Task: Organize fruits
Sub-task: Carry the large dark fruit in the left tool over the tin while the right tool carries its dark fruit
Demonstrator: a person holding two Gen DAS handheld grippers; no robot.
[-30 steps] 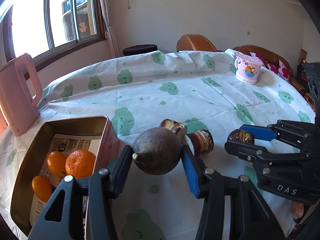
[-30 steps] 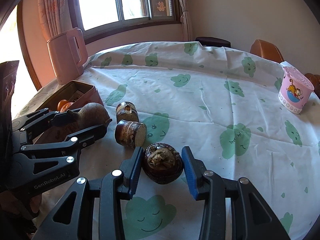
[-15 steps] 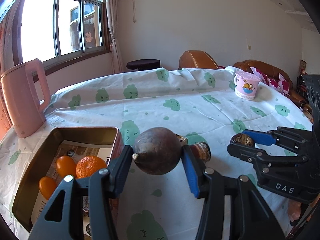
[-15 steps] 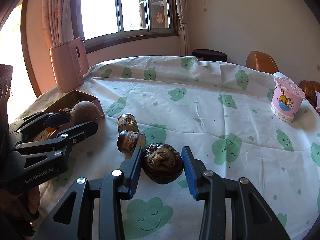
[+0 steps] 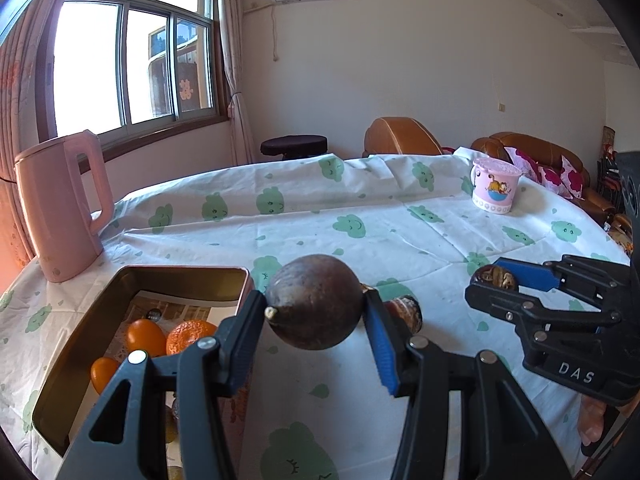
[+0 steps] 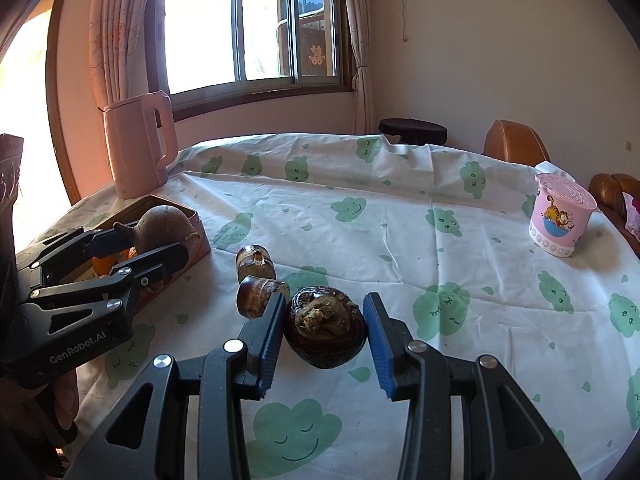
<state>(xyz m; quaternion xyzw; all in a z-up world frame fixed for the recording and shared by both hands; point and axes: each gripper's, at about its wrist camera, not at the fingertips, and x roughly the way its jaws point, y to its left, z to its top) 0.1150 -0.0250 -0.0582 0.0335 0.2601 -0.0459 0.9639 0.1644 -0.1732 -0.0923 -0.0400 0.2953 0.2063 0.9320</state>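
Observation:
My left gripper (image 5: 316, 316) is shut on a round brown fruit (image 5: 314, 301) and holds it above the table, by the right wall of a metal tin (image 5: 100, 312). The tin holds three oranges (image 5: 146, 334). The left gripper (image 6: 154, 244) and its fruit (image 6: 162, 228) also show in the right wrist view. My right gripper (image 6: 326, 322) is shut on a dark wrinkled fruit (image 6: 326, 326) and holds it off the cloth. It also shows in the left wrist view (image 5: 498, 278). Two brown cut fruit pieces (image 6: 256, 262) (image 6: 258, 294) lie on the cloth between the grippers.
A pink kettle (image 5: 60, 208) stands behind the tin at the table's left edge. A pink lidded cup (image 5: 494, 190) stands at the far right. Brown sofas (image 5: 404, 138) and a dark stool (image 5: 294, 146) lie beyond the table. The tablecloth (image 6: 400, 216) is white with green clouds.
Both grippers have risen with their fruits held; the table sits lower in both views and more of the room shows. The left gripper stays beside the tin.

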